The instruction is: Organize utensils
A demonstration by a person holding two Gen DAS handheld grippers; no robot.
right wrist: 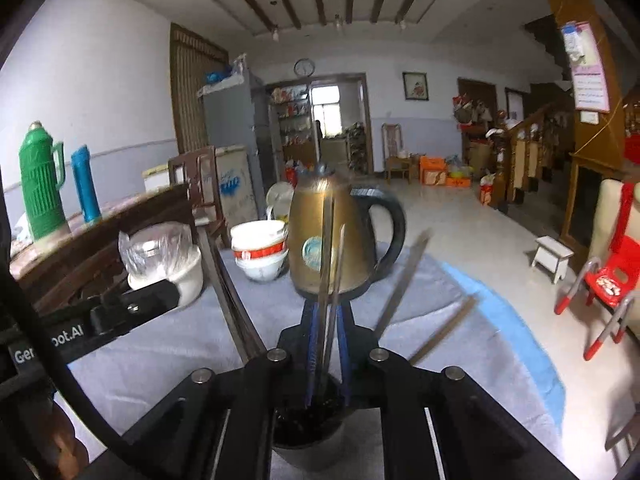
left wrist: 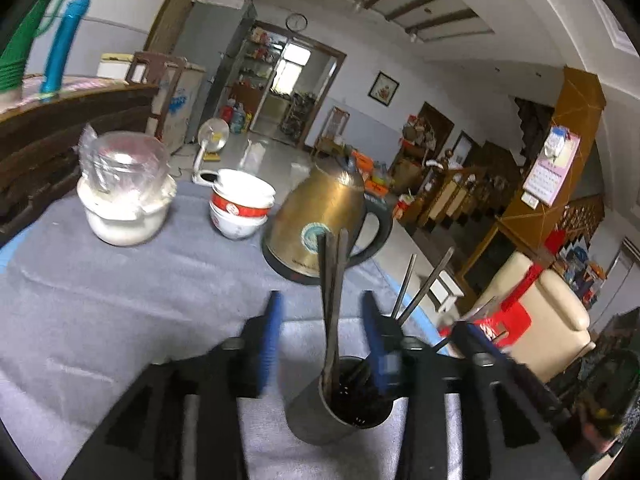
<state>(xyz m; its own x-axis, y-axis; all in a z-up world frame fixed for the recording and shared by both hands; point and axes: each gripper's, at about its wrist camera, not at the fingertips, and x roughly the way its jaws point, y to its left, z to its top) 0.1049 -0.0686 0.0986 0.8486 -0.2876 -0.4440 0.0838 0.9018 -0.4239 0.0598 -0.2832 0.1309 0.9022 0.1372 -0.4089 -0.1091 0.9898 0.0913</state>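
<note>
Standing nearly upright with tips toward twelve o'clock, the chopsticks (right wrist: 329, 280) are pinched by the right tool (right wrist: 328, 312) over the dark holder (right wrist: 308, 444) on the table (right wrist: 160, 344), the left tool (left wrist: 320, 312) spread wide around it.

Dark chopsticks (left wrist: 334, 300) upright in metal holder (left wrist: 320, 420)

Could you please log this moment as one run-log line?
right gripper: shut on chopsticks over holder | left gripper: open by holder | stray chopstick on tablecloth
</note>
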